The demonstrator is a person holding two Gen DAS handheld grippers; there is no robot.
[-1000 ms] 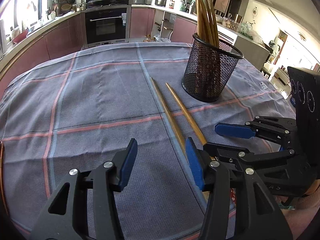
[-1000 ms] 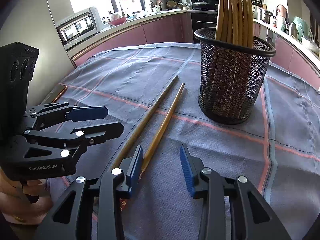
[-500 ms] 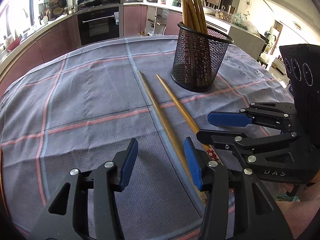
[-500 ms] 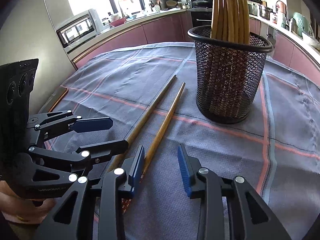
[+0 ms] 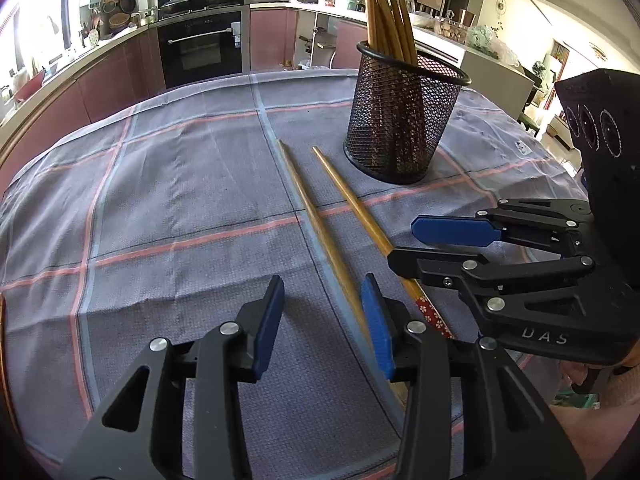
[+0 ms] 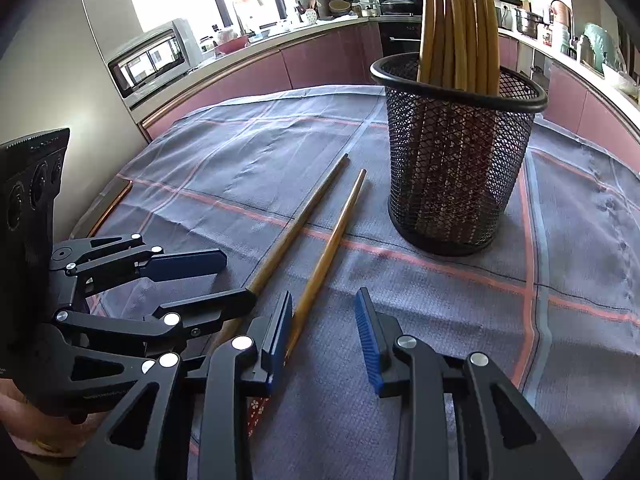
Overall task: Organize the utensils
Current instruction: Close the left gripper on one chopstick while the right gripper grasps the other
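1. I am narrowing the left gripper (image 5: 320, 320): its jaws are closing, but they are clenching nothing yet. One loose chopstick, the left chopstick (image 5: 316, 220), is running along the inner face of its right pad, and I cannot tell if the pad is touching it.
2. Compared with a second ago, this gripper is sitting lower along the pair of sticks, and its gap is clearly smaller.
3. I am keeping the right gripper (image 6: 324, 328) in the same place as a moment ago. Its jaws are standing part open and gripping nothing; the right chopstick (image 6: 332, 248) is passing just beside its left pad, not between the pads.
4. Both chopsticks are lying on the checked cloth (image 5: 160, 200), side by side, their thin ends pointing at the mesh holder (image 5: 400, 128).
5. The holder is standing upright, already carrying a bundle of chopsticks (image 6: 456, 20).
6. I am judging that each gripper is preparing to take one stick, so only these two remain to be sorted.
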